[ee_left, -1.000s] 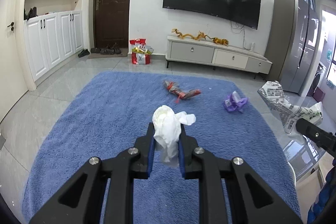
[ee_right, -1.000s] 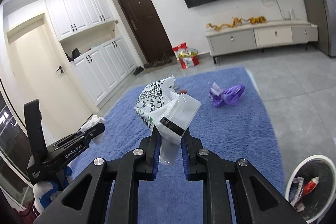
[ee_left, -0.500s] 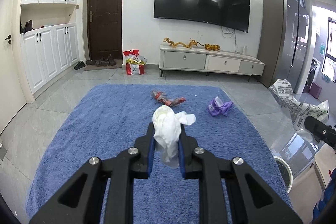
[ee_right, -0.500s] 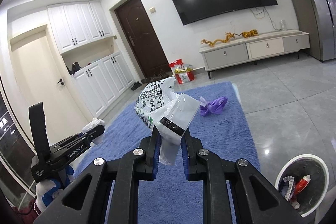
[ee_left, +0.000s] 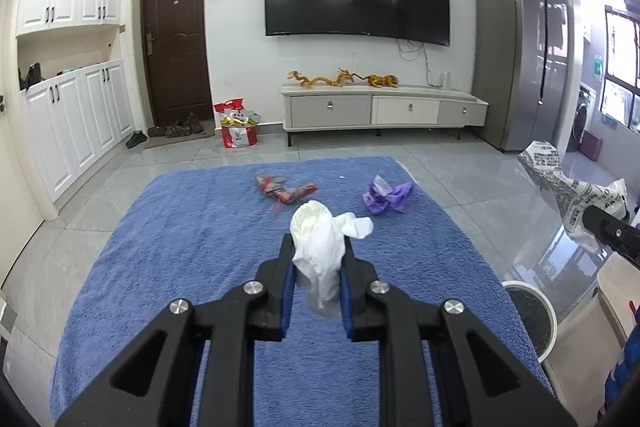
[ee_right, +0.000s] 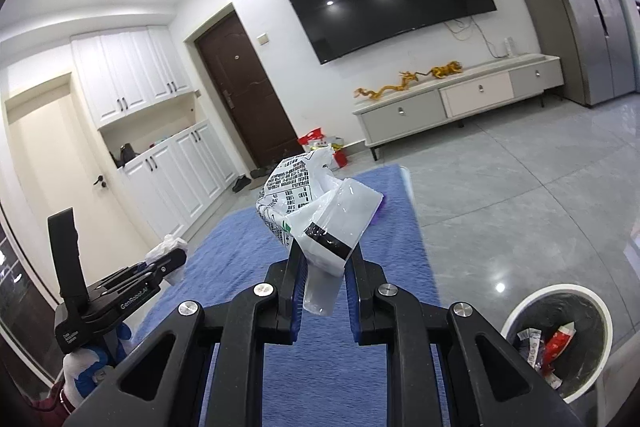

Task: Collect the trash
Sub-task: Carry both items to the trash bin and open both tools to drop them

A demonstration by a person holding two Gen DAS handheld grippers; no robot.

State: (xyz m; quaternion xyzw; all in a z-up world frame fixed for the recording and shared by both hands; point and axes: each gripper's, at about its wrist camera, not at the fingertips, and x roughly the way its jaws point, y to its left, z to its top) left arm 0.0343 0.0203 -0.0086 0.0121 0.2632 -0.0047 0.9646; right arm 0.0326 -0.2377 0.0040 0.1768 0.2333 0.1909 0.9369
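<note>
Your left gripper (ee_left: 318, 269) pinches a crumpled white tissue (ee_left: 320, 247) between its blue pads, the wad bulging above the fingertips and a loose tail hanging below them. Your right gripper (ee_right: 326, 259) is clamped on a white plastic wrapper (ee_right: 316, 203) printed with black text, a black stripe crossing its clear lower part; in the left wrist view that same wrapper shows at about 3 o'clock, held out over the grey tile.

Ahead of the left gripper, on the blue rug (ee_left: 192, 235), two pieces lie apart from each other: a red-and-grey wrapper (ee_left: 282, 189) at about 11 o'clock from the tissue, and a crumpled purple bag (ee_left: 386, 194) at about 1 o'clock. In the right wrist view only a sliver of purple shows behind the held wrapper.

The white trash bin (ee_right: 600, 311) stands on the tile just off the rug's edge, at about 4 o'clock from the right gripper, with a red wrapper and printed scraps already inside. From the left wrist it shows at about 4 o'clock as well, its rim partly cut off by the frame.

Your left gripper appears in the right wrist view at 9 o'clock, tissue at its tip, above a blue-and-white gloved hand (ee_right: 86, 375).
</note>
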